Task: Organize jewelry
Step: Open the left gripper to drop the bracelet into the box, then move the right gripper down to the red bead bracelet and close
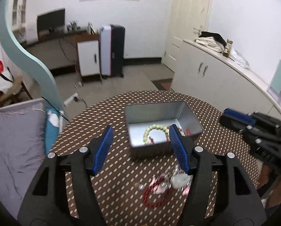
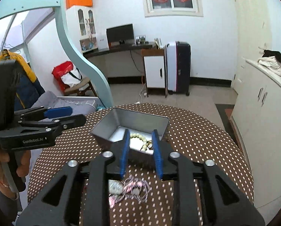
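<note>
From the left wrist view, the left hand-held gripper (image 1: pixel 141 146) is spread wide and holds nothing. The metal tin (image 1: pixel 189 116) stands just ahead of its fingertips on the dotted table (image 1: pixel 95 116), with its long axis running roughly across the view, and a pale bead bracelet (image 1: pixel 155 131) already lies inside. The loose jewelry pile (image 1: pixel 165 186), with a red bead bracelet (image 1: pixel 155 199), lies on the table below and between the fingers, nearer to the camera than the tin.

From the right wrist view, the right hand-held gripper (image 2: pixel 141 154) is also spread, but less wide, and empty. The same pile (image 2: pixel 129 188) lies directly under its fingers, and the tin (image 2: pixel 104 130) is straight ahead. I judge the right one is nearer to the pile; the left one (image 2: pixel 55 113) hovers at the side.
</note>
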`<state>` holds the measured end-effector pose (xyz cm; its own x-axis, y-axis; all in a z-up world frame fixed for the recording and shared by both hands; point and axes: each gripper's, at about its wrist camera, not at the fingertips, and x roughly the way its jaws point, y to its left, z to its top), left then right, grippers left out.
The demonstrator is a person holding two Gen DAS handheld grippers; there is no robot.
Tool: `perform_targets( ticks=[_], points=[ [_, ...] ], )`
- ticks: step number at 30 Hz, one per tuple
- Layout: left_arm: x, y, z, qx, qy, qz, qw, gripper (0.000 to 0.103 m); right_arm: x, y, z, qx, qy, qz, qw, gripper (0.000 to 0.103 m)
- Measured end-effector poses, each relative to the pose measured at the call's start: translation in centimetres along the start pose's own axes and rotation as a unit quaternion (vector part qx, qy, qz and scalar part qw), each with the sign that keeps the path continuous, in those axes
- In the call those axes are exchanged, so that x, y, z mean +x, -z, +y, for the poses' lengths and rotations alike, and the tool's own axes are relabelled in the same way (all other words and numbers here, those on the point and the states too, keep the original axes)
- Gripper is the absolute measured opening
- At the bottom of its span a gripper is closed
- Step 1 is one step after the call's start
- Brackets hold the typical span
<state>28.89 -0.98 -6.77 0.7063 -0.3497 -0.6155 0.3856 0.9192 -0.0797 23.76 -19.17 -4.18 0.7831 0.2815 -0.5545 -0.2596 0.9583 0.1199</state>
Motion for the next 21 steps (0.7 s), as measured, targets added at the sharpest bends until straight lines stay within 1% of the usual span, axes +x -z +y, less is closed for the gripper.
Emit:
perform_targets(
  ticks=[1, 4, 7, 11, 14, 21],
  points=[
    [-0.8, 0.6, -0.2, 0.006, -0.007, -0.007, 0.9999, 0.062, -0.8, 0.4, 0.2, -0.002, 0.003, -0.006, 1.000, 0.034],
    [-2.3, 2.4, -0.9, 0.018, -0.033, -0.019, 0.9991, 0.062, -2.3, 1.8, 1.1, -0.017, 0.019, -0.014, 1.000, 0.036],
    [-3.0, 4.1, -1.0, 0.017, -0.040, -0.015, 0.9989, 0.062, -3.0, 3.4, 2.1, -0.029, 0.031, -0.011, 0.999, 0.039],
    [-3.0, 6.3, -1.0, 0.007, -0.043, -0.002, 0.9991, 0.062, -3.1, 5.3, 2.6, -0.036, 0.044, 0.000, 0.998, 0.042],
    [-2.4, 7.3, -1.3, 0.007, -0.041, 0.013, 0.9990, 0.062, -2.7, 6.3, 3.1, -0.036, 0.040, 0.012, 0.998, 0.042],
    [0.1, 9.5, -1.2, -0.005, -0.037, 0.057, 0.9977, 0.062, -0.9, 8.0, 3.6, -0.047, 0.050, 0.043, 0.997, 0.043]
  ],
)
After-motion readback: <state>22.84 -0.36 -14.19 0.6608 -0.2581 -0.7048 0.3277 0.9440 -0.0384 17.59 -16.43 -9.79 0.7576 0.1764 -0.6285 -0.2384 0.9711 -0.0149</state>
